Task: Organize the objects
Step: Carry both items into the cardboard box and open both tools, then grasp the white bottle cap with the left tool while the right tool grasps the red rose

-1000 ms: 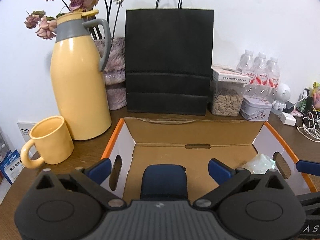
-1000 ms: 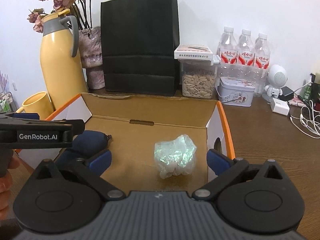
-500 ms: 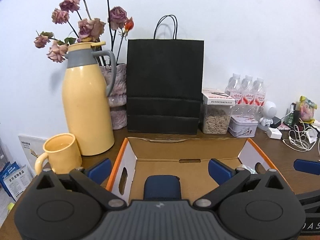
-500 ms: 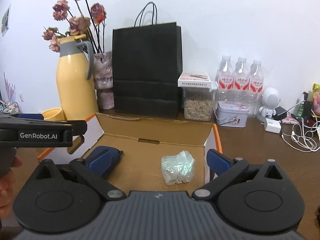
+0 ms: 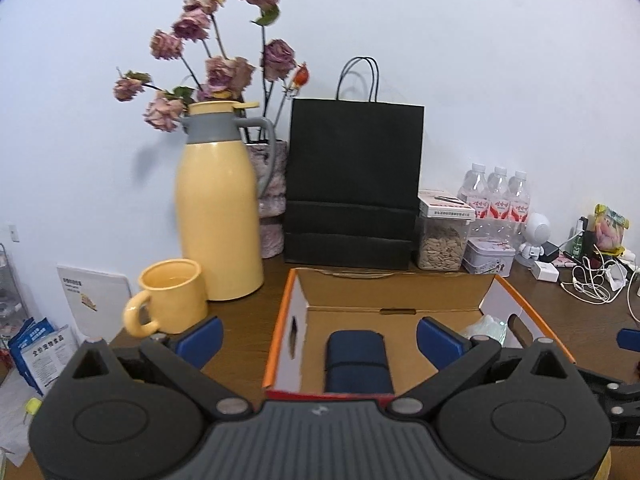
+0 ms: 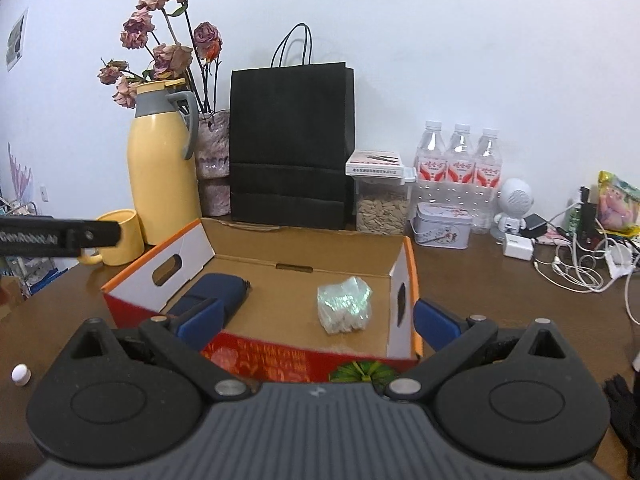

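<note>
An open cardboard box [image 6: 407, 268] with orange edges stands on the brown table; it also shows in the left wrist view [image 5: 280, 328]. Inside lie a dark blue case [image 5: 357, 364], seen too in the right wrist view [image 6: 218, 290], and a clear crinkled plastic packet [image 6: 345, 305]. My left gripper [image 5: 320, 338] is open and empty, above and before the box's near edge. My right gripper [image 6: 317, 320] is open and empty, before the box's front wall. The left gripper's arm [image 6: 56, 236] shows at the left of the right wrist view.
A yellow thermos jug [image 5: 218, 208], yellow mug [image 5: 172, 298], vase of dried roses [image 5: 272, 200] and black paper bag [image 5: 354, 180] stand behind the box. A seed jar [image 6: 382, 204], tin [image 6: 440, 225], water bottles [image 6: 460, 160], a white robot toy [image 6: 514, 204] and cables [image 6: 580, 264] are to the right.
Both grippers have pulled back and up away from the box, staying open. The blue case and plastic packet stay lying in the box.
</note>
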`<state>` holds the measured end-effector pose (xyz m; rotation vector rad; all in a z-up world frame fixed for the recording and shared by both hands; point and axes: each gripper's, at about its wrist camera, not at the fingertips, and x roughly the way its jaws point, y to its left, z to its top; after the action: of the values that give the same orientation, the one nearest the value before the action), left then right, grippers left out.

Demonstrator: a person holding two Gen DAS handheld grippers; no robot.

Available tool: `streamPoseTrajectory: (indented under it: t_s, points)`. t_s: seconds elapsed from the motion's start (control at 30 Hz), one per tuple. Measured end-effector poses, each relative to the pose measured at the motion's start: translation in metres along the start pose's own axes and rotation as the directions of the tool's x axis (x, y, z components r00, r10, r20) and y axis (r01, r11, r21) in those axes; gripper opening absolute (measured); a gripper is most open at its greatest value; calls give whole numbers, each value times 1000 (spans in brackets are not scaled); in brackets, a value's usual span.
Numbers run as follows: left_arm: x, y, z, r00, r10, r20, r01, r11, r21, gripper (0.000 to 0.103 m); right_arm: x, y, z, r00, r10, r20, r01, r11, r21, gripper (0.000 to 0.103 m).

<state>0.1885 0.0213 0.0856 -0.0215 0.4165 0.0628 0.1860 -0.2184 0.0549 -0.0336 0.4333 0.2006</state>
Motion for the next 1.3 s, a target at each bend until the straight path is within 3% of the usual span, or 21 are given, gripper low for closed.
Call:
streamPoseTrajectory:
  t_s: [0.73,1.3]
  points:
    - [-82,89,-84,993,86,-76,-86,996,-5,103,-88,16,-82,997,-12,-76,11,1000,-20,103]
    - [-79,135,-133,979,93,-183,-93,996,10,103,-96,51,-126,988,18,-154,-20,1000,-15,103]
